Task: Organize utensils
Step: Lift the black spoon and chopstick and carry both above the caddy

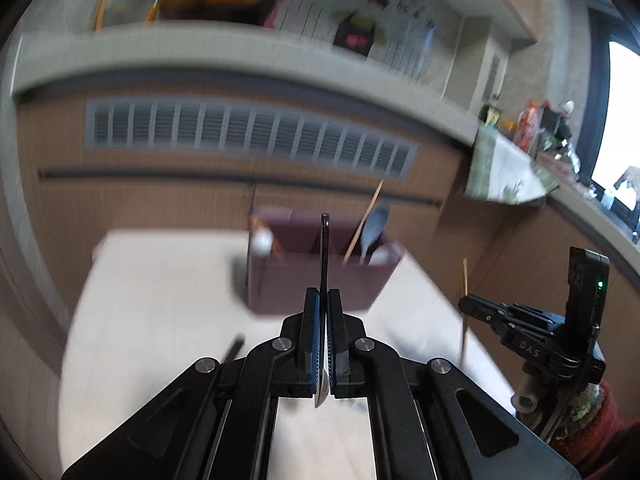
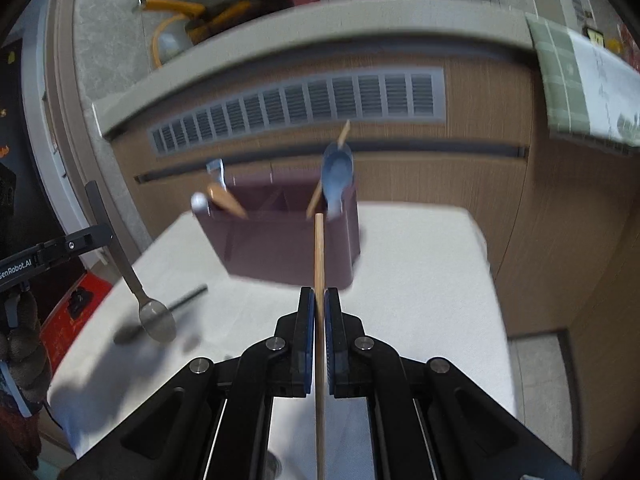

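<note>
A maroon utensil holder [image 1: 320,276] [image 2: 280,236] stands on the white table [image 1: 160,300] [image 2: 420,280]. It holds a blue spoon [image 2: 338,172], a wooden chopstick [image 2: 320,192] and other utensils at its left end. My left gripper [image 1: 324,300] is shut on a metal spoon [image 1: 324,248], held above the table with its dark handle pointing forward toward the holder; in the right wrist view its bowl [image 2: 158,318] hangs down. My right gripper [image 2: 319,300] is shut on a wooden chopstick [image 2: 319,260], its tip near the holder's right end.
A dark utensil [image 2: 188,296] lies on the table left of the holder. Behind the table is a wooden cabinet with a vent grille [image 1: 248,136] under a grey counter. A cloth-covered shelf [image 1: 504,168] with bottles stands at the right.
</note>
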Demonstrator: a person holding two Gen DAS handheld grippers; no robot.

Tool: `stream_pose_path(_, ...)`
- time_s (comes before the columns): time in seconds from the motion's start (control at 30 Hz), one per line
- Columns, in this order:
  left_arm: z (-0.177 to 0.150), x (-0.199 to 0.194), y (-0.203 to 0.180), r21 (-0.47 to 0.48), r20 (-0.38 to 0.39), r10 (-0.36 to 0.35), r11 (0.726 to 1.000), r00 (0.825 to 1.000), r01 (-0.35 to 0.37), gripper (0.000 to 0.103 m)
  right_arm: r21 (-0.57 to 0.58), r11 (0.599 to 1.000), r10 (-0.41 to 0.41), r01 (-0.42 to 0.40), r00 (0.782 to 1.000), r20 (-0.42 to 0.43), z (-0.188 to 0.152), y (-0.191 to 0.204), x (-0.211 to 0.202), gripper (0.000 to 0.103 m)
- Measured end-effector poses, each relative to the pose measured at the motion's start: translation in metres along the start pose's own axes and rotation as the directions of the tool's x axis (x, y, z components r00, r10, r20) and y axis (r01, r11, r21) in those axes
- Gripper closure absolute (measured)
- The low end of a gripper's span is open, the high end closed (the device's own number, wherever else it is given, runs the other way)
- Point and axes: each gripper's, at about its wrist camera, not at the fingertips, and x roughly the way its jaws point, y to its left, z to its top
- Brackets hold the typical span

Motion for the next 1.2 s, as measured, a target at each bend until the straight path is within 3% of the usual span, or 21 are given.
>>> stream_pose_path(0.13, 0.055, -0.027, -0.024, 0.080, 0.134, -0.013, 0.997, 0.991, 0.002, 0.100, -0.043, 0.999, 0.010, -0.001, 0.979, 0.202, 0.061, 0.008, -0.041, 0.098)
stream_pose_path(0.17, 0.070, -0.033, -0.030, 0.097, 0.170, -0.013, 0.995, 0.985, -0.004, 0.100, -0.067, 0.998, 0.007, 0.013, 0.960, 0.282, 0.081, 0.012, -0.056, 0.098)
stream_pose_path(0.27, 0.102, -0.039, -0.038, 0.115, 0.253, -0.006, 0.993, 0.967, -0.024, 0.100, -0.096, 0.994, -0.015, 0.058, 0.915, 0.403, 0.115, 0.023, -0.076, 0.098)
stream_pose_path(0.43, 0.131, -0.020, -0.033, 0.098, 0.302, -0.007, 0.995, 0.953, -0.024, 0.100, -0.109, 0.991, -0.024, 0.083, 0.890, 0.455, 0.155, 0.032, -0.072, 0.099)
stream_pose_path(0.57, 0.136, 0.013, -0.018, 0.058, 0.266, -0.014, 0.998, 0.964, -0.002, 0.100, -0.124, 0.989, -0.020, 0.081, 0.901, 0.434, 0.165, 0.038, -0.050, 0.099)
stream_pose_path(0.83, 0.114, 0.079, 0.013, -0.033, 0.138, 0.019, 0.999, 0.990, -0.015, 0.100, -0.117, 0.992, -0.004, 0.043, 0.948, 0.318, 0.153, 0.038, 0.014, 0.099)
stream_pose_path(1.0, 0.099, 0.112, 0.026, -0.069, 0.060, -0.029, 0.997, 0.998, 0.034, 0.099, -0.093, 0.995, -0.009, 0.027, 0.983, 0.185, 0.134, 0.030, 0.059, 0.099)
stream_pose_path(1.1, 0.089, 0.128, 0.031, -0.084, -0.007, -0.077, 0.994, 0.997, 0.076, 0.096, -0.080, 0.996, 0.041, -0.037, 0.998, 0.050, 0.121, 0.022, 0.086, 0.098)
stream_pose_path(1.17, 0.082, 0.136, 0.034, -0.103, -0.046, -0.106, 0.990, 0.993, 0.101, 0.091, -0.061, 0.996, 0.058, -0.058, 0.998, -0.005, 0.113, 0.018, 0.099, 0.097)
stream_pose_path(1.2, 0.079, 0.137, 0.036, -0.112, -0.056, -0.111, 0.988, 0.992, 0.104, 0.084, -0.057, 0.997, 0.058, -0.059, 0.998, -0.021, 0.109, 0.016, 0.102, 0.096)
